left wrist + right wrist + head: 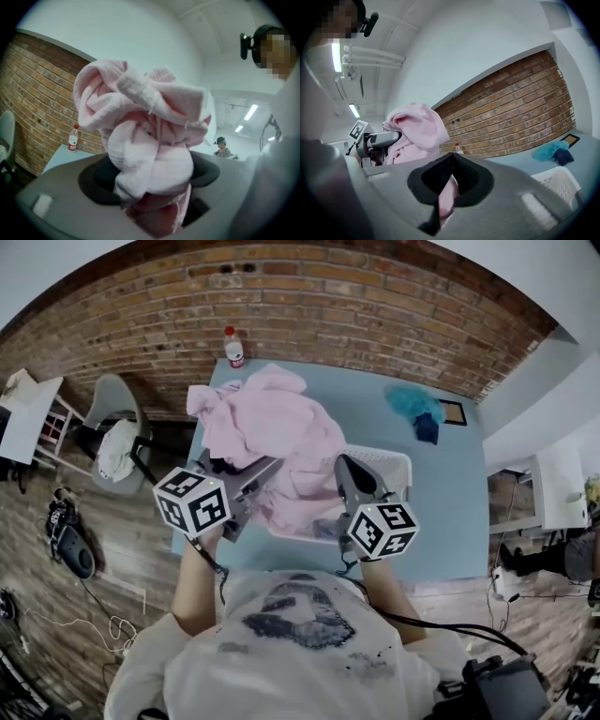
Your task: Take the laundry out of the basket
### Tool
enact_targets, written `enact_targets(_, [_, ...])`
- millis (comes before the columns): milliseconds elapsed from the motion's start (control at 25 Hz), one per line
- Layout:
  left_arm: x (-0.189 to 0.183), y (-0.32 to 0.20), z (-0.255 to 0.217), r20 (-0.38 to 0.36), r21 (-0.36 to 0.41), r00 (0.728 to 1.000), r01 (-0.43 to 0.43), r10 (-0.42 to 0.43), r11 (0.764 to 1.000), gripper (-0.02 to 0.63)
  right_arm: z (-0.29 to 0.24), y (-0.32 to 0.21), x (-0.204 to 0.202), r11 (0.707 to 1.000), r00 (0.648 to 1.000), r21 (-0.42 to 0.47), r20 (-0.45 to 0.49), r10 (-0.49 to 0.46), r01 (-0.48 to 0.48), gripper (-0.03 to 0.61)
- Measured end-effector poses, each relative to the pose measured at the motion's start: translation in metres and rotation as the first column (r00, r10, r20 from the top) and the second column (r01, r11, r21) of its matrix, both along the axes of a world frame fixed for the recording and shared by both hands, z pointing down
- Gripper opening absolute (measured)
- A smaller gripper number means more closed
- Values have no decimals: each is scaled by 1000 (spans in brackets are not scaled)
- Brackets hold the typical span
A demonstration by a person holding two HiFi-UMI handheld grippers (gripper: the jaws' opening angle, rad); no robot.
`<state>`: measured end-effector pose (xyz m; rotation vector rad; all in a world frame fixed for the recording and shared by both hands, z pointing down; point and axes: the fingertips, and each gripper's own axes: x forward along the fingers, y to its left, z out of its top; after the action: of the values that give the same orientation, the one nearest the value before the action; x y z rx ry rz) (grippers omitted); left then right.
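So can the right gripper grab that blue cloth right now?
Probably not: the right gripper is shut on the pink garment, so it isn't free for the blue cloth.

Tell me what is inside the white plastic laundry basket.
Only pink crumpled fabric shows there: a big bundle raised over the white plastic laundry basket and hanging down into it. The bundle covers the basket's floor, so whether anything else lies inside cannot be seen.

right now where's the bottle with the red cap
In the head view the bottle stands at the table's far left corner by the brick wall, just beyond the pink laundry.
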<state>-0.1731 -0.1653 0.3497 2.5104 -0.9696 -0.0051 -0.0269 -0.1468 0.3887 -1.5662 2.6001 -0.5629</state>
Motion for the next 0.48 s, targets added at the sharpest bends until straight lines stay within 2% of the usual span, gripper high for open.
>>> enact_targets(200, [-36,-2,-6,-19,15,1000,17,-17,1000,408,-2,-4,-36,1000,1000,11,3,-19,19,-3])
enact_targets(400, [-68,-7,2,36,40,998,51,-53,998,408,3,-9,-67,999,999,8,3,-36,36,-2])
enact_targets(480, [-81,-8,8,32,26,997,64,-65,998,407,5,-11,-78,999,999,3,1,-45,45,-3])
